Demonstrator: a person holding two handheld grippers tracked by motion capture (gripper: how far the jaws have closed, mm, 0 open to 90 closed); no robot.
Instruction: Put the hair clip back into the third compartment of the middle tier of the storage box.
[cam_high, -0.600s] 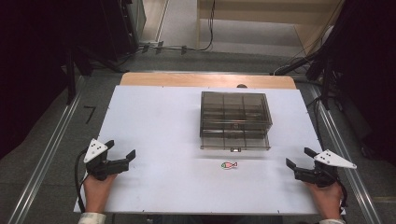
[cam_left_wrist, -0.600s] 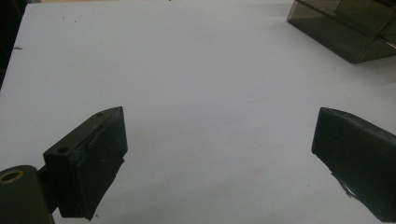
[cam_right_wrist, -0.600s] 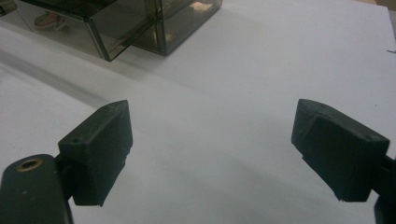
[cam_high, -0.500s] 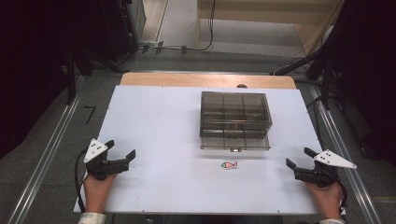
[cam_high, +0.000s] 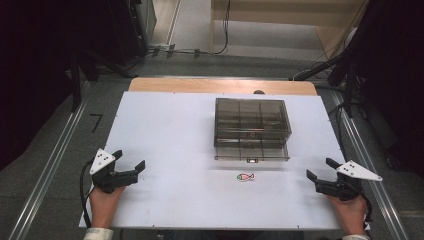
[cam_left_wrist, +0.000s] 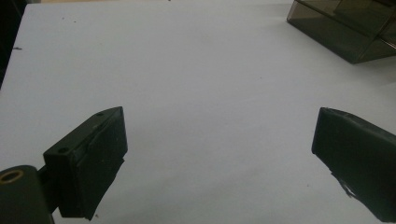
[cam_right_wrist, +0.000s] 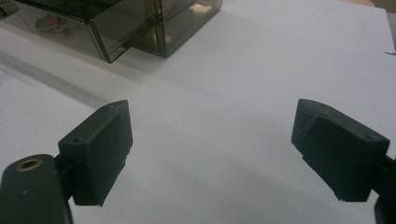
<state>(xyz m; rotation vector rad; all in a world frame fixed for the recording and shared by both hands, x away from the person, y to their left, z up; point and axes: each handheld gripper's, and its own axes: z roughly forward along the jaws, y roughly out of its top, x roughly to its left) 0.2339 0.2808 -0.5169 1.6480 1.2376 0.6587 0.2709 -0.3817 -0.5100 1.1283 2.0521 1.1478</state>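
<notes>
High view: nothing has shifted in the last half second; left tongs (cam_high: 128, 169) and right tongs (cam_high: 321, 173) rest apart at the worktop (cam_high: 165, 135) edges, so no reach has started. The 2 gripper views: jaws wide, empty; fish sticker (cam_high: 245, 176) lies before the drawer box (cam_high: 251, 128).

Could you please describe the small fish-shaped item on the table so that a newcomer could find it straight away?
Start at the white table and find the smoky transparent drawer box near its middle. Just in front of that box, on the person's side, lies the small fish figure. It is the only colourful thing there, red and green, flat on the white surface.
</notes>
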